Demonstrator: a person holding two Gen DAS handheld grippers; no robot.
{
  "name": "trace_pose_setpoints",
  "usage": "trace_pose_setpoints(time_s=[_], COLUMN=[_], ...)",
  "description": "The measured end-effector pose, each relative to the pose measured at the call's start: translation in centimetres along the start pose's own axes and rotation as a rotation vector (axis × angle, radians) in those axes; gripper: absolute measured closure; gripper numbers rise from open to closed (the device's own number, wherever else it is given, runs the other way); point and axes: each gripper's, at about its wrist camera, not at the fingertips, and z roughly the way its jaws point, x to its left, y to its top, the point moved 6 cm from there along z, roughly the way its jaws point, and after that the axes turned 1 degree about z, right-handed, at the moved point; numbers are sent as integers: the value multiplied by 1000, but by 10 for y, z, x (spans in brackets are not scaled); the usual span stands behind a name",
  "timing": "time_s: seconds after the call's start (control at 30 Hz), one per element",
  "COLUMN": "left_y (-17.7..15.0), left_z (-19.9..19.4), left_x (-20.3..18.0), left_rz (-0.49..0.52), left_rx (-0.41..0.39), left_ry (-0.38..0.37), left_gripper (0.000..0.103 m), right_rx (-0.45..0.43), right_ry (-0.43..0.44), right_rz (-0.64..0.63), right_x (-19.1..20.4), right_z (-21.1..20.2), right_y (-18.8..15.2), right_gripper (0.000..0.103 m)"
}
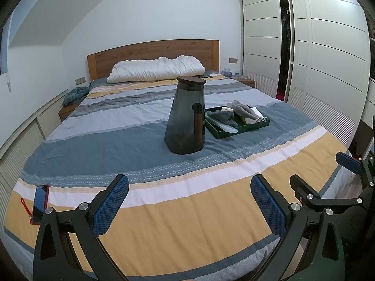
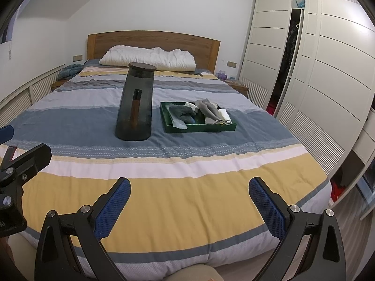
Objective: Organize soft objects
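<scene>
A dark green tray (image 1: 243,133) (image 2: 199,128) lies on the striped bed and holds several soft items: a dark grey cloth (image 1: 222,116) (image 2: 181,112), a light grey cloth (image 1: 243,110) (image 2: 208,109) and white pieces (image 2: 223,114). A tall smoky-grey pitcher (image 1: 186,117) (image 2: 137,104) with a dark lid and a brown handle stands upright just left of the tray. My left gripper (image 1: 189,202) is open and empty above the near end of the bed. My right gripper (image 2: 189,205) is open and empty there too, and also shows in the left wrist view (image 1: 328,175).
A white pillow (image 1: 155,70) (image 2: 150,58) lies by the wooden headboard (image 1: 152,50). A phone with a red strap (image 1: 39,202) lies at the bed's near left edge. White wardrobes (image 1: 328,58) (image 2: 328,58) stand to the right, with one door ajar. Low nightstands flank the bed.
</scene>
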Motion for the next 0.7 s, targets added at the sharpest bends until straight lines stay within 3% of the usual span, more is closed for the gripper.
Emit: trace_pose_setpoints(time_s=[0.7], left_y=[-14], left_z=[15], left_x=[-1], left_rz=[-7], left_rx=[51], left_ry=[-19], left_gripper=[1], right_rx=[20], right_ry=[-19], right_rz=[-2], right_x=[-1], right_z=[12], right_y=[-5], right_gripper=[0])
